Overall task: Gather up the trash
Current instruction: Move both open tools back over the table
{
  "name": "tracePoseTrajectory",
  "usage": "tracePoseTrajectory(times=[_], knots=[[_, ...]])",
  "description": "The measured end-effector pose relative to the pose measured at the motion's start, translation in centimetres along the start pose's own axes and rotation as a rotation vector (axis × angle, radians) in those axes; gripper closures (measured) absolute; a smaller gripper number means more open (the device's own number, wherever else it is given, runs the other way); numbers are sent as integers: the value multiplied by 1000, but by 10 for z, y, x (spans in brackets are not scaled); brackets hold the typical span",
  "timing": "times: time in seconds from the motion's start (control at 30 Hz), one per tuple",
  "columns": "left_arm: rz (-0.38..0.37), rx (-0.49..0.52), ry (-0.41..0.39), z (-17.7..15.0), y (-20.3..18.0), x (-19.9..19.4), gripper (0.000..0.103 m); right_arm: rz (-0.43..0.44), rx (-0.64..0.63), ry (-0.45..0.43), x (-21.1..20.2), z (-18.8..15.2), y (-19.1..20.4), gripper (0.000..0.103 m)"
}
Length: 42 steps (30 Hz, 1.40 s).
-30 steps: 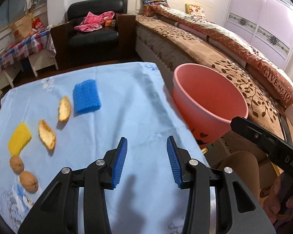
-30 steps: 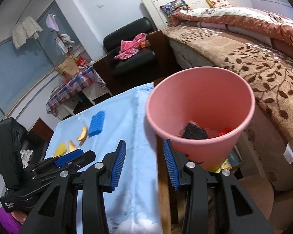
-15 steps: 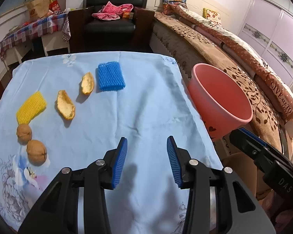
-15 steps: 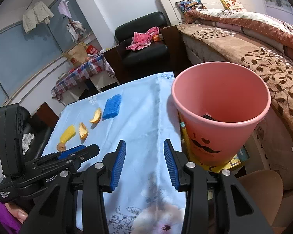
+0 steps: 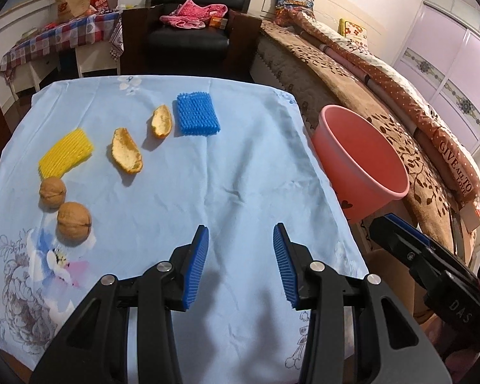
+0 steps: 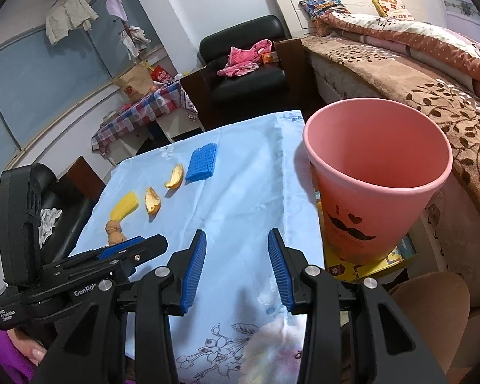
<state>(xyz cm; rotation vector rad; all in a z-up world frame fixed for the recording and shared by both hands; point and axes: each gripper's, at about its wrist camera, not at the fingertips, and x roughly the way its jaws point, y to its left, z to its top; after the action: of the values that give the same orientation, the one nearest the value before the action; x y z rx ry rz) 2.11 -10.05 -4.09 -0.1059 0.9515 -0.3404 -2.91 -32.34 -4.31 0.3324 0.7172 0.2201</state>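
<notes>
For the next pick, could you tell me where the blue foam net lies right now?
In the left wrist view the blue foam net lies far across the tablecloth, just right of an orange peel.

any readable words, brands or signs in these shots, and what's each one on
"GIVE ALL TO LOVE": on the orange dotted quilt on the bed.
"DAS": on the right gripper, its body seen from the left wrist view.
"GenRo", cut off: on the left gripper, its body in the right wrist view.
"Data Acquisition System": small label on that same body.
"I", heart, moustache: on the pink bin; the print beneath is too small.

Two walnuts (image 5: 64,208), two orange peels (image 5: 126,155), yellow (image 5: 65,153) and blue (image 5: 196,116) nets lie left of pink bin (image 5: 361,166)
</notes>
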Motion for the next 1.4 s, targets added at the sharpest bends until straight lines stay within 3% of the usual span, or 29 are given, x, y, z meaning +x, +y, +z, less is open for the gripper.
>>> tracePoseTrajectory(times=[0.9,1.1,1.4], knots=[[-8,-58,-23,-9,19,-20,61,22,-84,26,9,-4,28,63],[21,-64,-38,2,41,-21,61,32,-127,36,26,5,41,63],[72,-68,-104,31,110,-32,61,55,-152,70,59,20,57,63]])
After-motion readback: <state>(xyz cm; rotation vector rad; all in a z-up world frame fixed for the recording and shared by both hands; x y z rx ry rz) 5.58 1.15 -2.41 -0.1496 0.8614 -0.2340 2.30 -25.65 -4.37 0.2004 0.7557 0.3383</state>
